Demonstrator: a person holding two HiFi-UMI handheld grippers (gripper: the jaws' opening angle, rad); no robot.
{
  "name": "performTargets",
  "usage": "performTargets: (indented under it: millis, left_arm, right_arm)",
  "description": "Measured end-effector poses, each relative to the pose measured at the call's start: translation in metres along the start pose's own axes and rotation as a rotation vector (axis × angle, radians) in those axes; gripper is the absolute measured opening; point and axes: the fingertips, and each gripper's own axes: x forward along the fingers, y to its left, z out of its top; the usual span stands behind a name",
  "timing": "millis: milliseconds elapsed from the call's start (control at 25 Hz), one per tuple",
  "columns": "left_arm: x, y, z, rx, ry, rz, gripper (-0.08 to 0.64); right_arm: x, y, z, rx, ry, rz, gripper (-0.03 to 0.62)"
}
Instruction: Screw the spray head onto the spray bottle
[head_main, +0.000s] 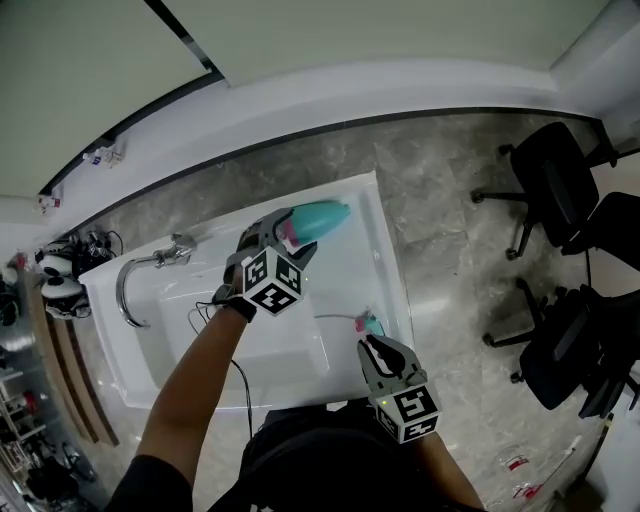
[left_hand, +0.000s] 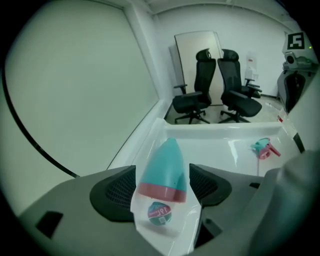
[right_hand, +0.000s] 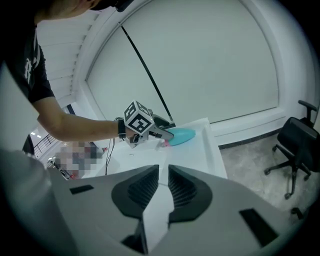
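So the spray bottle (head_main: 322, 218) and the spray head (head_main: 371, 323) are well apart right now, nothing screwed together. The bottle is at the far corner of the white tabletop (head_main: 350, 270), on its side, teal end pointing away from the person. There's a pink band around it, and the clear part with a round sticker sits closest to the left hand-held gripper (head_main: 288, 235). That gripper's jaws stand wide with the bottle right between them. From the left gripper view the pads look just off its sides rather than squeezing it, so I'd call it loose in there. I honestly can't tell if the bottle's whole length rests on the tabletop.

The spray head is lying on the near right part of the tabletop, teal and pink, with its thin tube stretched out to the left. The right hand-held gripper (head_main: 372, 348) sits just short of it and isn't touching it. Its jaws are pretty much closed, only a sliver of white tabletop showing between the pads, and nothing in them.

Other stuff: a chrome faucet (head_main: 140, 270) at the left end of the tabletop and a few black office chairs (head_main: 555, 180) off on the grey floor to the right.
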Motion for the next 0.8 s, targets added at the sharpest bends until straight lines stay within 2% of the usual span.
performTargets:
  millis: [360, 680, 800]
  left_arm:
    - [0.035, -0.008, -0.015, 0.134, 0.171, -0.056, 0.356]
    - [0.051, -0.009, -0.029, 0.172, 0.286, -0.049, 0.390]
    - [0.051, -0.013, -0.029, 0.199, 0.337, -0.074, 0.390]
  right_arm:
    - [0.009, -0.014, -0.006, 0.044, 0.018, -0.004, 0.032]
    - [0.017, -0.024, -0.023, 0.071, 0.057, -0.019, 0.032]
    - [0.016, -0.024, -0.024, 0.080, 0.063, -0.019, 0.032]
